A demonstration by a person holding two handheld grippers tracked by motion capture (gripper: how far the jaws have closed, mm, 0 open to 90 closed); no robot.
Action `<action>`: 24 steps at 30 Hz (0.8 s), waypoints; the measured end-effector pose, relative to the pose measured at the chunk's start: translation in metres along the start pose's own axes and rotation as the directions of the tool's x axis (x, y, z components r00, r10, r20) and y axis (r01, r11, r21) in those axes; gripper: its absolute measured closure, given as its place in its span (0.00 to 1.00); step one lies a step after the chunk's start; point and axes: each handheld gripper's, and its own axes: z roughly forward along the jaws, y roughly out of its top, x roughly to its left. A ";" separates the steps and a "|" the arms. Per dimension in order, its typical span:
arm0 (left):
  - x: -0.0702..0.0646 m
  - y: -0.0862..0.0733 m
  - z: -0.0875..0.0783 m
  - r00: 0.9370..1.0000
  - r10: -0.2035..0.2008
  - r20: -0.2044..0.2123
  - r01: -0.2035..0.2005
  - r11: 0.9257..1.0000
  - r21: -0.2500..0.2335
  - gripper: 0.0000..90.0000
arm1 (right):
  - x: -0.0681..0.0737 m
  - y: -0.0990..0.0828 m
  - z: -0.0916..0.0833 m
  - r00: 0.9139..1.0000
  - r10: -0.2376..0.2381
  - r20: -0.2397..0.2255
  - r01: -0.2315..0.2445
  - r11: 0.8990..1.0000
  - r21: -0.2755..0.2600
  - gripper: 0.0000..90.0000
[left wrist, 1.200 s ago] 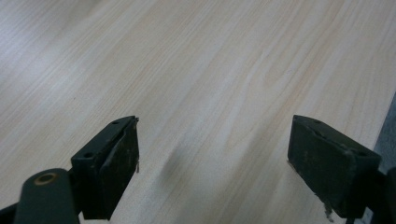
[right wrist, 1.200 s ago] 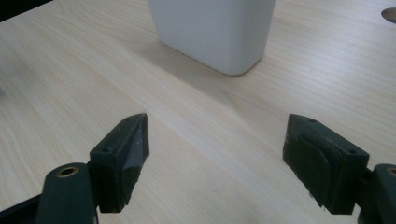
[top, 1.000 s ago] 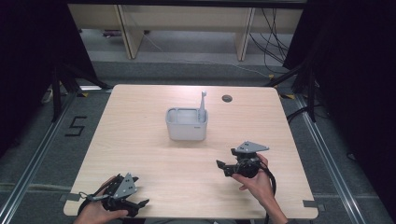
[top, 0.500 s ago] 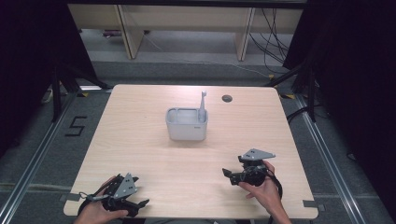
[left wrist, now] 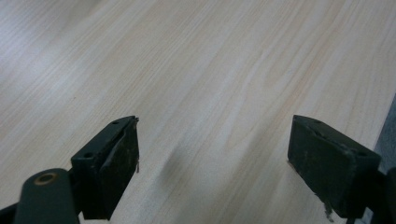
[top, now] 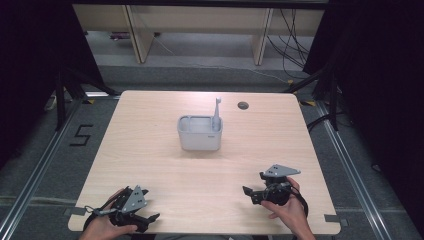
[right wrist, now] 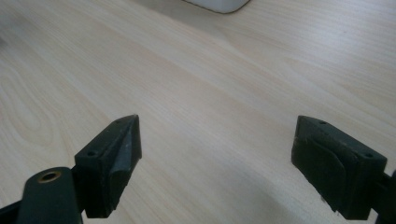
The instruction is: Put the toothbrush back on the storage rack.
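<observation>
A grey tub [top: 199, 133] stands mid-surface [top: 150, 150] with a utensil [top: 217, 111] upright in its right corner. The left tool [top: 142, 219] rests at the near left edge, and the right tool [top: 255, 189], jaws apart, sits near right, well clear of the tub.

This looks like a lab or test room set up for recording. A plain light wood table [top: 150, 150] stands alone on grey carpet, with black curtains [top: 370, 75] at the left and right of the frame. Metal floor rails [top: 30, 185] run beside it, a taped "5" [top: 81, 135] marks the floor at left, and loose cables [top: 292, 40] hang at upper right.
</observation>
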 end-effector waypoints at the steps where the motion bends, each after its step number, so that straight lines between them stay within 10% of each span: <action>1: 0.000 0.000 0.000 1.000 0.000 0.000 0.000 1.000 0.000 0.18 | -0.001 -0.001 -0.002 1.000 -0.017 -0.001 0.017 1.000 0.007 0.19; 6: 0.000 0.000 0.000 1.000 -0.001 0.000 0.001 1.000 0.000 0.18 | 0.003 -0.007 -0.004 1.000 0.016 -0.018 -0.015 0.999 0.041 0.18; 24: 0.000 0.000 0.000 1.000 -0.001 -0.001 0.001 1.000 -0.001 0.18 | 0.005 -0.018 -0.009 0.996 -0.090 0.008 0.088 0.988 0.123 0.18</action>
